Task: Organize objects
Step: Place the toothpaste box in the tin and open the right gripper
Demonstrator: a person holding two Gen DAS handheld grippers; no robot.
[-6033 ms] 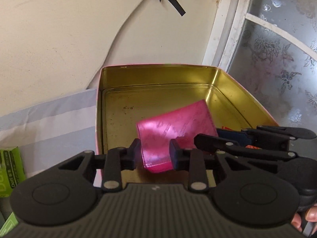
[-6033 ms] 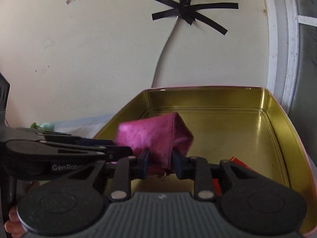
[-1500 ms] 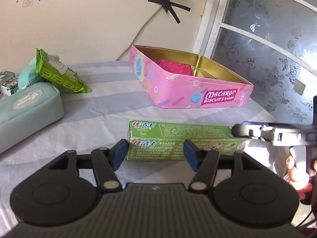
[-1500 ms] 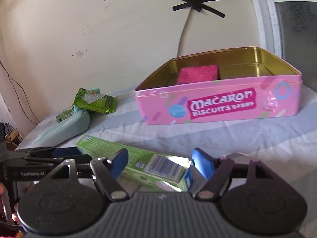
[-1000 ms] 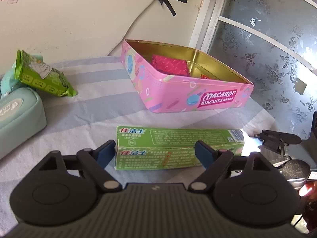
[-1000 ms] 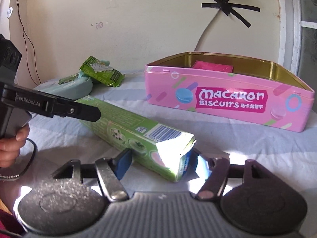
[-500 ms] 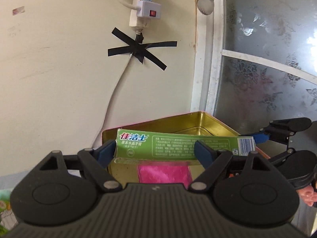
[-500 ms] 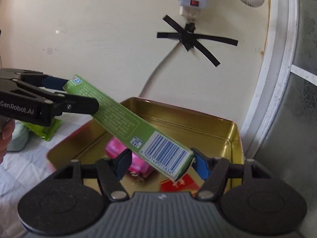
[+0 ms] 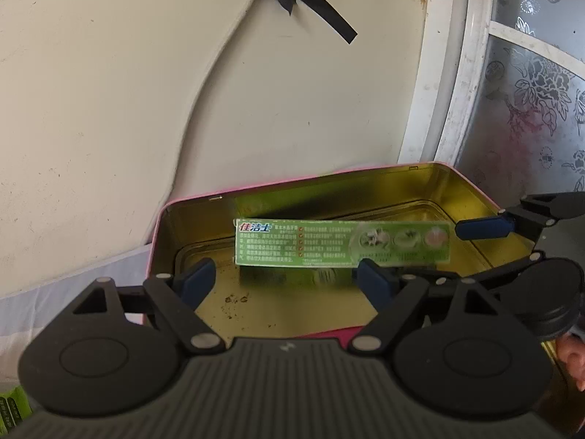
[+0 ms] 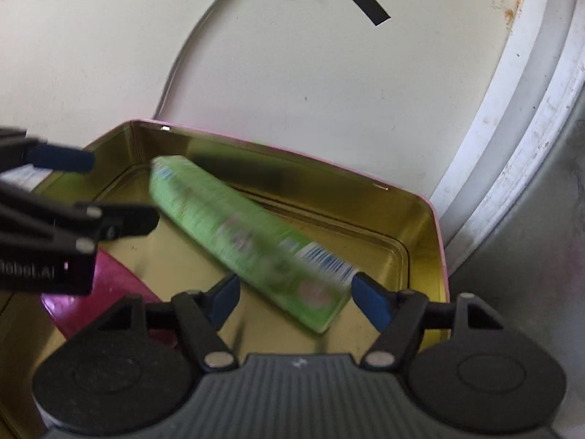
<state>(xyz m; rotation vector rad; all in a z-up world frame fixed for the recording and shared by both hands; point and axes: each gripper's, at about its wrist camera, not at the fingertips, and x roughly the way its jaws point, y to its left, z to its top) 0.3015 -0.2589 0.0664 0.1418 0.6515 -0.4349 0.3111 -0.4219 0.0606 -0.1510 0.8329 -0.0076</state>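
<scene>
A long green toothpaste box [image 9: 342,243] is inside the pink biscuit tin [image 9: 190,201], near its far wall; it is blurred in the right wrist view [image 10: 248,241]. My left gripper [image 9: 285,281] is open just in front of the box, with no pad touching it. My right gripper [image 10: 296,298] is open around the box's near end, jaws wide and apart from it. A magenta pouch [image 10: 109,292] lies in the tin [image 10: 435,241] at the near left.
The tin stands close to a cream wall with a taped cable [image 9: 226,58]. A white door frame and frosted glass [image 9: 530,91] are at the right. Striped cloth [image 9: 73,285] covers the table left of the tin. A green packet's corner [image 9: 11,408] shows at bottom left.
Both grippers carried the green box from the table up over the tin. Now the box is inside the tin and both grippers have let go of it.
</scene>
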